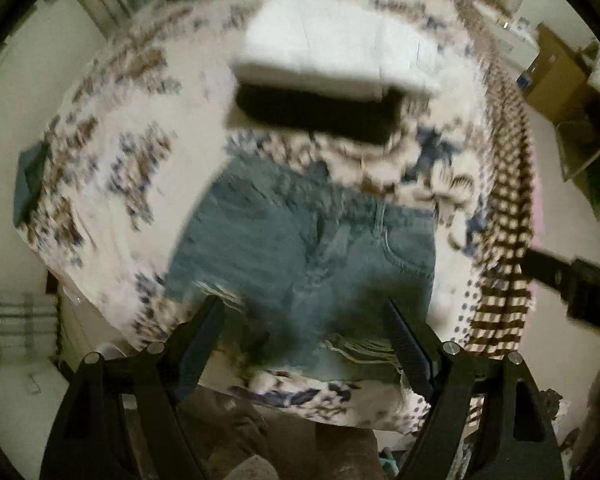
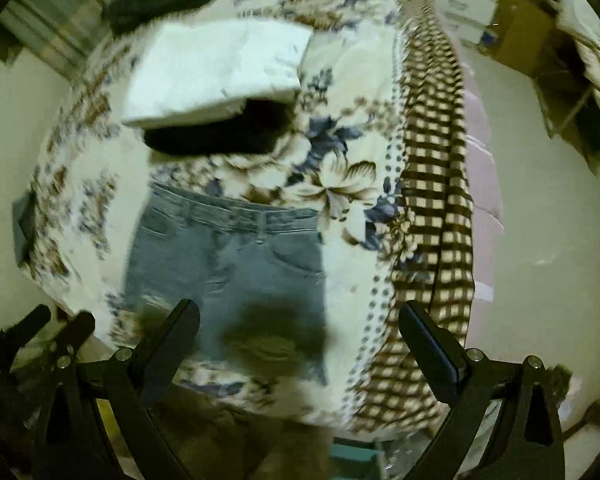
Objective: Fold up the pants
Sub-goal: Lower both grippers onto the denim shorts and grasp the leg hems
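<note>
Blue denim pants (image 1: 300,256) lie folded short on a floral bedspread (image 1: 112,184), waistband at the far side, frayed hems near me. They also show in the right wrist view (image 2: 228,264), with the waistband (image 2: 236,212) across the top. My left gripper (image 1: 306,308) is open and empty, hovering above the near end of the pants. My right gripper (image 2: 300,312) is open and empty, above the pants' near right edge. The left gripper shows at the lower left of the right wrist view (image 2: 40,324). Both views are motion-blurred.
A white folded stack (image 1: 336,44) sits on a black item (image 1: 316,114) beyond the pants. A brown checked blanket (image 2: 432,216) runs along the bed's right side. Cardboard boxes (image 1: 556,76) stand on the floor at the right. The bed's near edge is just below the grippers.
</note>
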`<state>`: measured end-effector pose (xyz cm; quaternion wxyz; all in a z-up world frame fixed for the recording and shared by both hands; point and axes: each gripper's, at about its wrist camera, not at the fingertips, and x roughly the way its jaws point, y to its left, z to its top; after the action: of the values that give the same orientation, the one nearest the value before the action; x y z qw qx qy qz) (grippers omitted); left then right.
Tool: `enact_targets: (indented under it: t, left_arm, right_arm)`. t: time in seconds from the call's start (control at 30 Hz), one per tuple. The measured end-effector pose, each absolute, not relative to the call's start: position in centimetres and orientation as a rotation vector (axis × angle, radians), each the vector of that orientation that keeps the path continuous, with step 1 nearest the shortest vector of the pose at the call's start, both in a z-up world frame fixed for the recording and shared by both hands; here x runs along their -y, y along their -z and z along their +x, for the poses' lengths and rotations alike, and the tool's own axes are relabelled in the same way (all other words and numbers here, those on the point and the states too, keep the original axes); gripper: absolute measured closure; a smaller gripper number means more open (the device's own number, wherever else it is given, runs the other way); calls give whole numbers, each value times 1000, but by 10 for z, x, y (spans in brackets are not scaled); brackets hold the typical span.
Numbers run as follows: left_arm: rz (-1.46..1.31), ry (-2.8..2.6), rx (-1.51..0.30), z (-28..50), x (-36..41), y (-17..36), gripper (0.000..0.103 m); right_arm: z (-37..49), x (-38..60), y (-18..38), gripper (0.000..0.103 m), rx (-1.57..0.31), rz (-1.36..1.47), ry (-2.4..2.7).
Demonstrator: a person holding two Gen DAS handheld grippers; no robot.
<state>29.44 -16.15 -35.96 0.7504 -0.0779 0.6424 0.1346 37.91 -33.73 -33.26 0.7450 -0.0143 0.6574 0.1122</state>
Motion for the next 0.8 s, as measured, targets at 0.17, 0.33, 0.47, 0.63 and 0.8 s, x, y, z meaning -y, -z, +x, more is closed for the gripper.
enact_targets:
  t: [0.17, 0.33, 0.47, 0.63, 0.8]
  left_arm:
    - [-201, -269, -1522, 296, 208, 441, 23]
    - [-274, -229, -1601, 292, 253, 507, 23]
    - [-334, -208, -1629, 288, 279, 540, 23]
    - [-374, -195, -1643, 289, 299, 559, 23]
    - [-337, -225, -1656, 295, 306, 569, 23]
  right_arm:
    - [421, 340, 441, 15, -1583, -12, -339]
    - [440, 324, 520, 27, -1670, -42, -444]
    - [451, 310, 570, 27, -1713, -81, -513]
    - [456, 297, 609, 27, -1740, -115, -543]
    - [454, 288, 627, 27, -1743, -132, -560]
